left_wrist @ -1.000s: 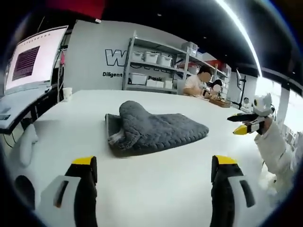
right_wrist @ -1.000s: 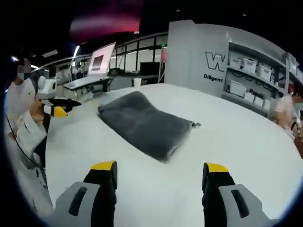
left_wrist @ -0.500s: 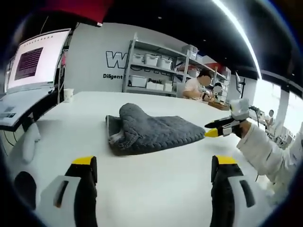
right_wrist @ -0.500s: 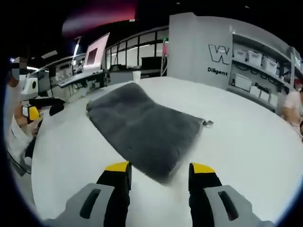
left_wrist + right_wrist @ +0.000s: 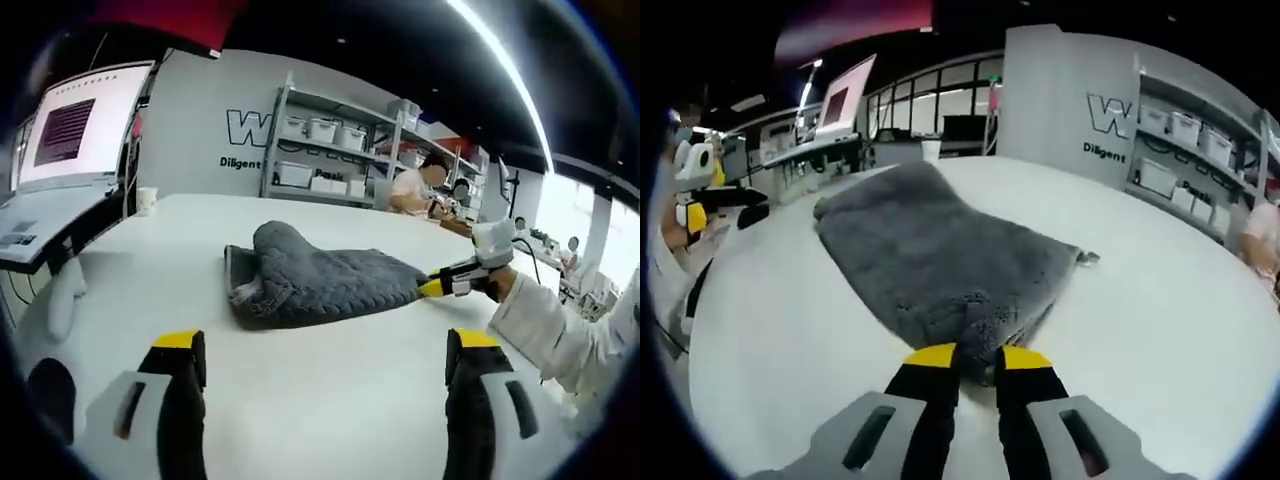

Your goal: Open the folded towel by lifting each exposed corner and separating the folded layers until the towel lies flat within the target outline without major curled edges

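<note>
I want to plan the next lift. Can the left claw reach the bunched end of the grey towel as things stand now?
Probably yes. The left claw is open, and only bare white table lies between it and the bunched end of the grey towel. The right claw grips the opposite corner, well out of the way.

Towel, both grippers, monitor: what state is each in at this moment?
towel: still folded, bunched at one end, lying on the white table.
right gripper: jaws shut on the towel's near corner.
left gripper: open, empty, held short of the towel.
monitor: switched on.
</note>
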